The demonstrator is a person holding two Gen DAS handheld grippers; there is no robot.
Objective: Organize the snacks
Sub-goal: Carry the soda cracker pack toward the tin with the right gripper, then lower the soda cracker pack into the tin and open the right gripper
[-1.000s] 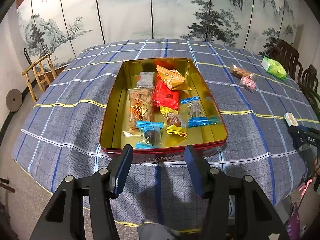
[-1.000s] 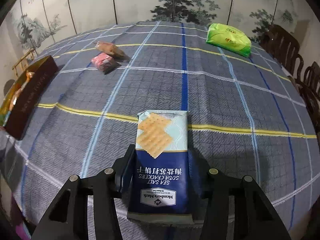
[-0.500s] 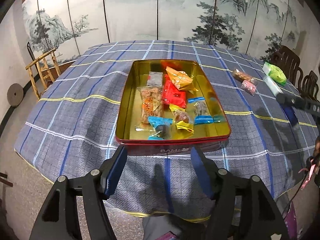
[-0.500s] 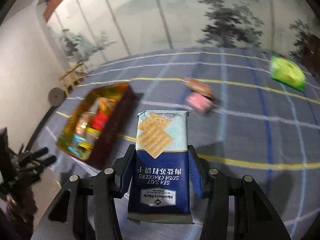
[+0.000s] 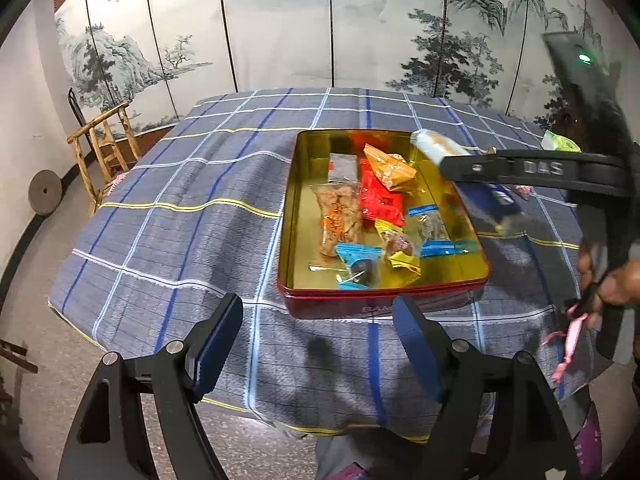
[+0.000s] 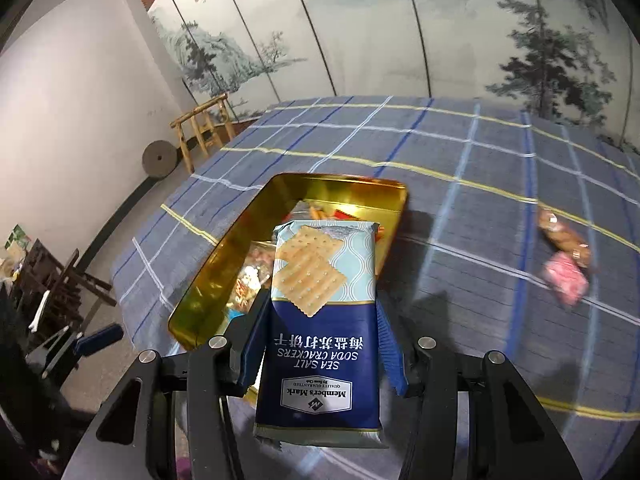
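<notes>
A gold tin tray with a red rim sits on the checked tablecloth and holds several wrapped snacks. My right gripper is shut on a blue soda cracker pack and holds it in the air over the tray's right edge; the pack also shows in the left wrist view. My left gripper is open and empty, back from the tray's near rim. A brown snack and a pink snack lie on the cloth to the right.
A green packet lies at the table's far right. A wooden chair stands at the left by the painted folding screen. The table's near edge drops off just below my left gripper.
My right gripper has lifted the cracker pack off the cloth and carried it left to over the tray. My left gripper has drawn back and to the left of the tray.
</notes>
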